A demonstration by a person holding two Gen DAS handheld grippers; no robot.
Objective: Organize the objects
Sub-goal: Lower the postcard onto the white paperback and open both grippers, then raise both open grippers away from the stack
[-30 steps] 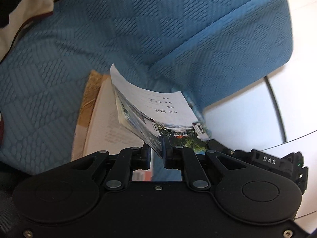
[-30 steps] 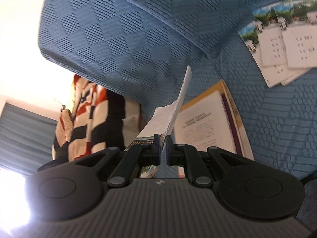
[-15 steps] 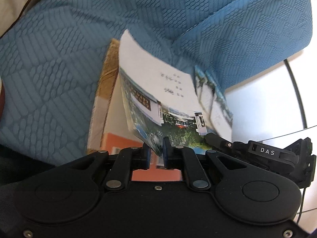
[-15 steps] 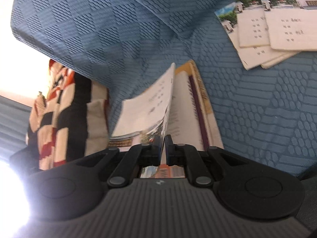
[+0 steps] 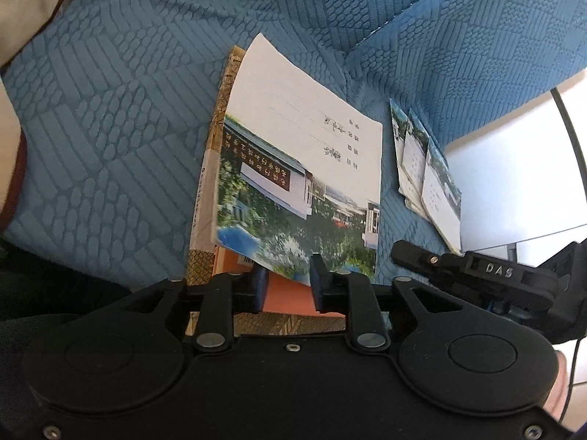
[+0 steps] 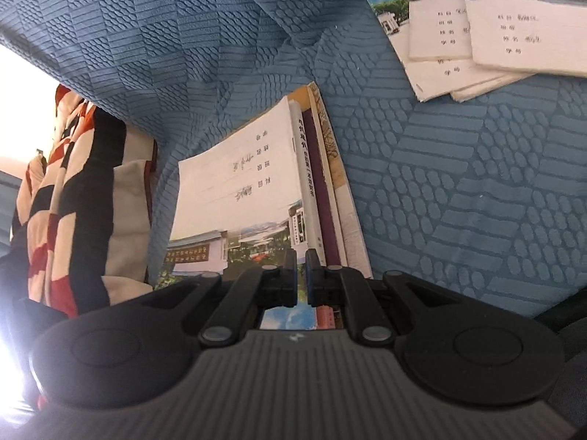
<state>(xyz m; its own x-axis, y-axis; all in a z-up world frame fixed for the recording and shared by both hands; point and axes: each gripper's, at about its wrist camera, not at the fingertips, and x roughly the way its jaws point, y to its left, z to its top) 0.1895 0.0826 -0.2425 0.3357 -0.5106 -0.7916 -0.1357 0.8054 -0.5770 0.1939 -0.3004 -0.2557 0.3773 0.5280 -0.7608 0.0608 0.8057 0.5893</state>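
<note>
The booklet [image 5: 301,168] lies on the book stack [image 5: 205,220] on the blue sofa [image 5: 110,128], left gripper [image 5: 286,289] just opening to release it (right gripper [image 6: 301,275] clenched on its edge, steadying).

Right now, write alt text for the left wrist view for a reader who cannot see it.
The left gripper, jaws just opening, straddles the near edge of a thin notebook lying on a stack of books on a blue textured sofa. More matching notebooks lie to its right.
</note>
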